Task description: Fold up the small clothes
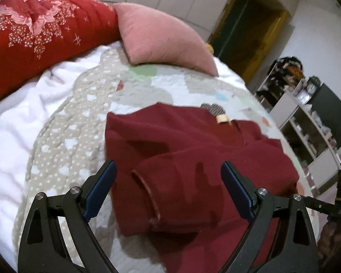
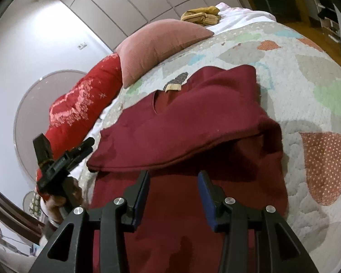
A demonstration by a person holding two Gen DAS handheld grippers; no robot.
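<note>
A dark red knitted sweater (image 1: 193,141) lies on the quilted bedspread (image 1: 75,122), partly folded, with a sleeve cuff (image 1: 145,193) laid over its body and a cream neck label (image 1: 221,119). My left gripper (image 1: 168,170) is open and empty just above the sleeve. In the right wrist view the sweater (image 2: 193,122) has one side folded over, and the label (image 2: 173,87) shows at the collar. My right gripper (image 2: 174,178) is open and empty above the sweater's lower part. The left gripper (image 2: 63,157) shows at the sweater's left, held in a hand.
A pink cushion (image 1: 161,38) and a red floral duvet (image 1: 34,38) lie at the head of the bed. A yellow-brown cloth (image 2: 201,14) lies at the far edge. White shelves (image 1: 307,122) stand to the right, beyond the bed's edge.
</note>
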